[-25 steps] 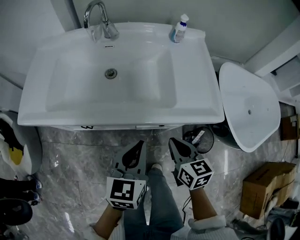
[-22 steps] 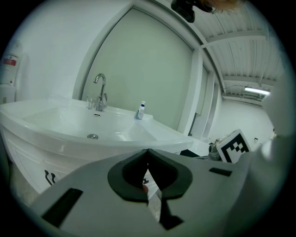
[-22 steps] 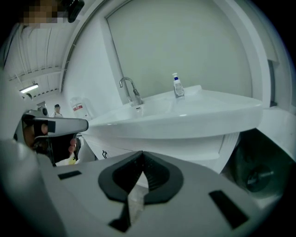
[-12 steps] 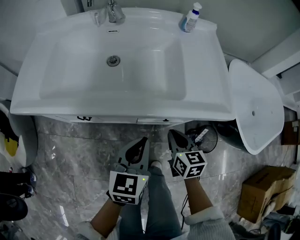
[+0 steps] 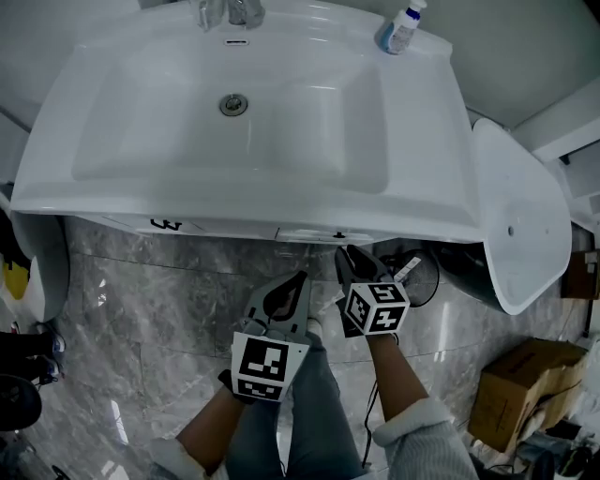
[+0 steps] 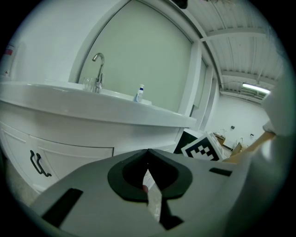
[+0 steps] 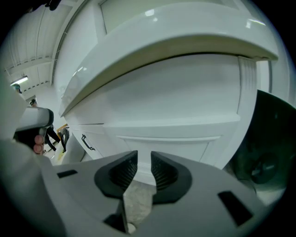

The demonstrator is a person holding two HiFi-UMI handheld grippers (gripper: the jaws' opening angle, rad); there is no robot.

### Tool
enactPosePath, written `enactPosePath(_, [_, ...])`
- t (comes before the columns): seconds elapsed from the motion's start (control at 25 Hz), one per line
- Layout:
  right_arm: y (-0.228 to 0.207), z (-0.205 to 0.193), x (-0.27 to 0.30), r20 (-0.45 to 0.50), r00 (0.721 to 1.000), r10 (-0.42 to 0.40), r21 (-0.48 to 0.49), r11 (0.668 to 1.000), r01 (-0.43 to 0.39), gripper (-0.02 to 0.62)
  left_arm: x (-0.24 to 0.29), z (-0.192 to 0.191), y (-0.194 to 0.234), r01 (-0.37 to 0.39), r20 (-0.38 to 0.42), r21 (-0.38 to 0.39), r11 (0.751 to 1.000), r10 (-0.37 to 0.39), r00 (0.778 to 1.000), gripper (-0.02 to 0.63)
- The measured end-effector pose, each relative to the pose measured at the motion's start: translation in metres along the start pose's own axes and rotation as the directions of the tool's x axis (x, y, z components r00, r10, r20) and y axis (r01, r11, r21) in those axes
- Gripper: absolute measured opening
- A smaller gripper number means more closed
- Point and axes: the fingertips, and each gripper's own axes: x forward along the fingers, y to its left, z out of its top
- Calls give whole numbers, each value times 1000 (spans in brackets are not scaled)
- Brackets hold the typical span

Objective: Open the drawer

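Observation:
A white vanity cabinet [image 7: 175, 92] stands under the washbasin [image 5: 112, 197]. Its panelled front [image 7: 171, 148] fills the right gripper view, with a black handle [image 7: 88, 142] far to the left. That handle [image 6: 38, 163] also shows low on the left in the left gripper view. My right gripper [image 7: 144, 153] points at the panel from close by; its jaws are opening with nothing between them. In the head view it [image 5: 345, 251] reaches just under the basin's front edge. My left gripper [image 6: 148, 151] is shut and empty, and sits further back over the floor [image 5: 298, 278].
A faucet [image 5: 234, 11] and a small bottle [image 5: 401, 30] stand at the back of the basin. To the right are a white oval lid [image 5: 525, 225], a dark bin [image 5: 422, 272] and a cardboard box [image 5: 520, 394]. The floor is grey marble [image 5: 169, 309].
Both grippers have come down and closer to the cabinet front. The basin now fills more of the head view, and the right gripper's tip has reached the basin's edge.

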Motion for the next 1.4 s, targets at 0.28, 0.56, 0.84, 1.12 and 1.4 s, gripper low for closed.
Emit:
enactPosePath(0.28, [-19, -19, 32, -66, 996, -52, 0, 999, 52, 141, 9, -15, 1, 11, -17, 0, 1000, -11, 1000, 17])
enactPosePath(0.56, [-34, -28, 53, -109, 991, -82, 53, 995, 88, 166, 17, -24, 4, 14, -27, -20, 1000, -15, 1000, 17])
enactPosePath(0.84, [-34, -26, 68, -122, 986, -112, 57, 991, 120, 172, 15, -30, 13, -7, -37, -33, 999, 6, 999, 17])
enactPosePath(1.12, [-39, -24, 73, -130, 974, -186, 61, 979, 195, 167, 12, -32, 21, -20, -37, -46, 999, 19, 999, 17])
enactPosePath(1.4, [-40, -26, 76, -180, 946, -268, 8, 962, 274, 163, 10, -36, 24, -24, -44, -46, 999, 22, 999, 17])
